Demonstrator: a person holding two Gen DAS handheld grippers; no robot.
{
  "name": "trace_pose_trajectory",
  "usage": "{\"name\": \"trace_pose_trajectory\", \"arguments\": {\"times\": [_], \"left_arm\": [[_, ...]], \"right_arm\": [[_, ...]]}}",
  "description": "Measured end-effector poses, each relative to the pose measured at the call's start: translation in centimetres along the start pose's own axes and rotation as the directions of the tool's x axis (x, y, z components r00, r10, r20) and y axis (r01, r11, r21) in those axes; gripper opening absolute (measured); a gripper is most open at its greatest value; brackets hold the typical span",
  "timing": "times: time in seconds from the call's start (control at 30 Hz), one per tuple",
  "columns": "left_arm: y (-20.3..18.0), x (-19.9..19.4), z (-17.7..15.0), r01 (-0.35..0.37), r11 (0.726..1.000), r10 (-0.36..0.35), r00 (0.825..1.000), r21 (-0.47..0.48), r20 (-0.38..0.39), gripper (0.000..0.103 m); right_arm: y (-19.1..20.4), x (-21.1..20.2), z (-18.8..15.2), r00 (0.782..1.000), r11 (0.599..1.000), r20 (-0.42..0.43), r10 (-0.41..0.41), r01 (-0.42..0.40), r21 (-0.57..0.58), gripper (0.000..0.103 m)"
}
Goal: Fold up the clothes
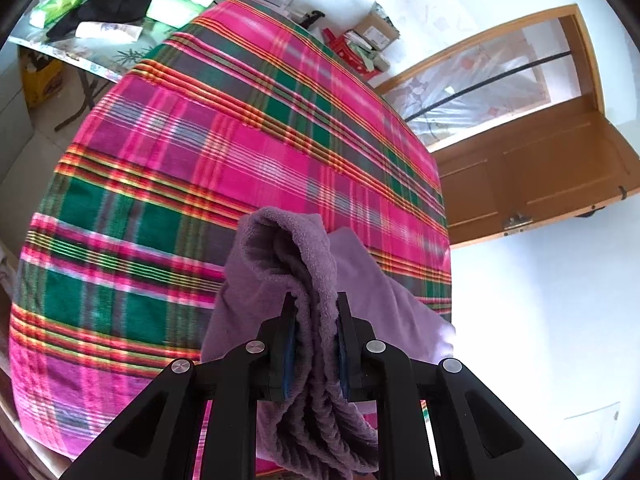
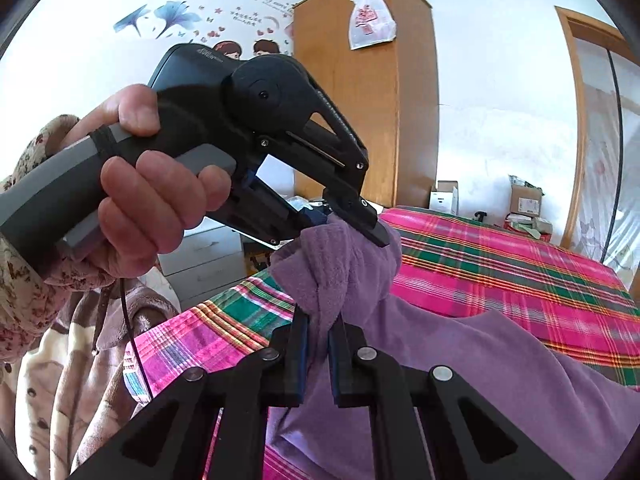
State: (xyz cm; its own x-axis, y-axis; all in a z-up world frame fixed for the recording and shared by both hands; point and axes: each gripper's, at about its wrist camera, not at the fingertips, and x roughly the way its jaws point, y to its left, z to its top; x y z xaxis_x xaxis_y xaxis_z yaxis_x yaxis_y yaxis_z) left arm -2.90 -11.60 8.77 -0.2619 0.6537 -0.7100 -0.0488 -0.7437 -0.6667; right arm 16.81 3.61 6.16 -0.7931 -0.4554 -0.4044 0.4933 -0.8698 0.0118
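A bed covered by a pink and green plaid sheet [image 1: 208, 152] fills most of the room in front of the person, and a purple fleece garment [image 2: 500, 368] lies partly spread across its near end. A wooden door [image 1: 540, 168] with a glass panel stands to the side, and a tall wooden wardrobe [image 2: 360, 112] rises against the far wall with a white plastic bag [image 2: 370, 20] hanging on it. Cardboard boxes [image 2: 526, 200] sit on the floor beyond the bed.

The garment is lifted at one edge, clear of the sheet there, while the rest trails down onto the bed. The left gripper [image 1: 316, 320] has a thick, bunched fold of the fleece squeezed between its two fingers; the cloth bulges above the fingertips and hangs in ridges below them. In the right wrist view that same gripper comes in from above, held by the person's left hand [image 2: 148, 200] in a flowered sleeve, its tips sunk into the top of the raised bunch. Just below, the right gripper [image 2: 318, 332] has its fingers drawn close together on a thinner pinch of the same fleece, directly under the left gripper's hold. The two grips sit near each other on one gathered peak of cloth.
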Motion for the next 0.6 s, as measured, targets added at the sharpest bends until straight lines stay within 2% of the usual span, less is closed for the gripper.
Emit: {"name": "trace_pose_trajectory", "arguments": {"times": [0.23,0.6], "left_arm": [[-2.7,2.2,-0.1,0.017,0.999,-0.016,0.999,0.044,-0.033,0.017],[-5.0,5.1,-0.4,0.025,0.998,-0.020,0.997,0.066,-0.081,0.017]], "right_arm": [[-1.9,-2.2,-0.4,1.000,0.998,0.021,-0.015,0.014,0.056,0.009],[-4.2,-4.1,-1.4,0.998,0.994,0.021,-0.052,0.050,0.101,0.009]]}}
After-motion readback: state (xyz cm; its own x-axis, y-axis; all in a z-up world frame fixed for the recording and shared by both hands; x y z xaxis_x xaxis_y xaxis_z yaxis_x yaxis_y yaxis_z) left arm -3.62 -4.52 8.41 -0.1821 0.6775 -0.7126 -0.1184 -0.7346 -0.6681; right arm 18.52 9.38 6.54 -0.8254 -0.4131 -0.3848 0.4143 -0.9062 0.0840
